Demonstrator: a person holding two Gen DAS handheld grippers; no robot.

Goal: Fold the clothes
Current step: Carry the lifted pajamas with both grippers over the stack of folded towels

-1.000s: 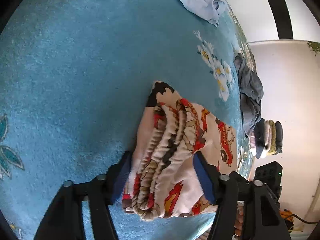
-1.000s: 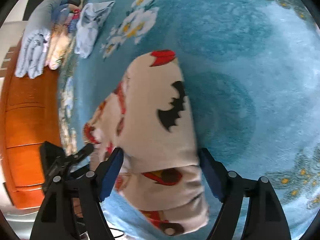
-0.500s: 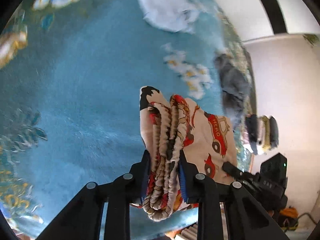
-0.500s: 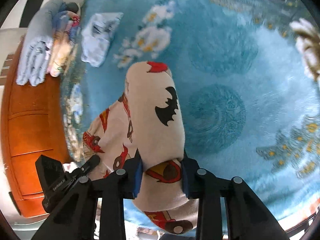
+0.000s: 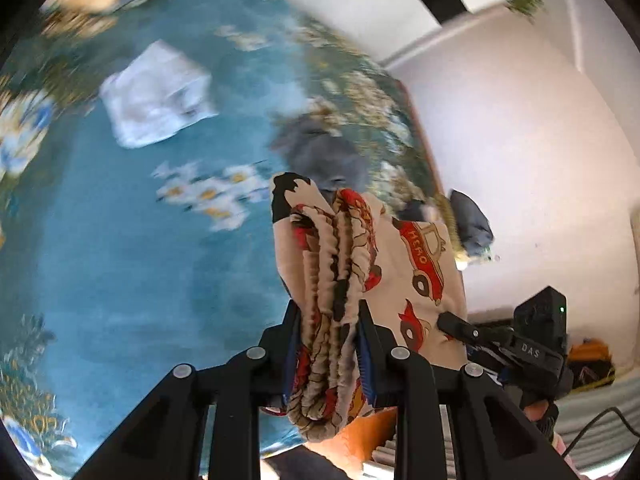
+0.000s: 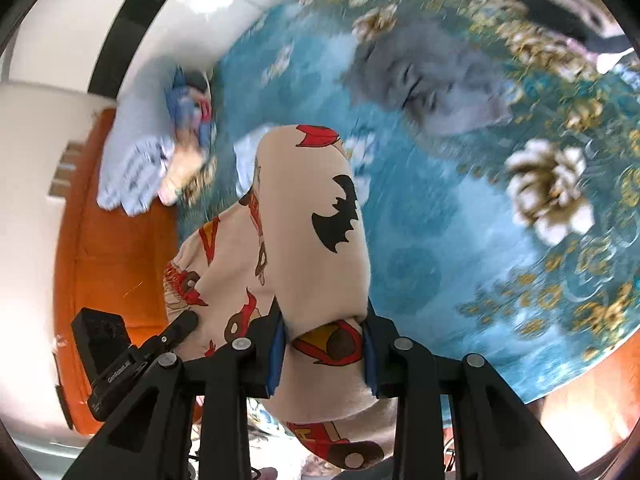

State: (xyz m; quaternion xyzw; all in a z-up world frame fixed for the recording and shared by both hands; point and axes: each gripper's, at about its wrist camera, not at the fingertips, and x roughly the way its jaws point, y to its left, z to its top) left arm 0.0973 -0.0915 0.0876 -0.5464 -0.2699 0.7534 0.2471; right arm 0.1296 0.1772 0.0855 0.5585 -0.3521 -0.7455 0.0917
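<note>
Above the blue floral carpet [image 5: 100,260], the cream cartoon-print trousers [image 5: 420,272] hang stretched between both tools, long axis running from one to the other. Left gripper [image 5: 328,344]: jaws clenched on the bunched elastic waistband [image 5: 336,280], which points away from the camera. Right gripper [image 6: 324,344]: jaws clamped on the folded leg end, bat print up. A pale folded garment [image 5: 156,96] and a crumpled grey one [image 6: 424,76] lie on the carpet.

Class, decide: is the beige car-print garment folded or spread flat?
Folded: the beige car-print garment hangs bunched in layers, its gathered waistband stacked between the left hand-held gripper pads.
</note>
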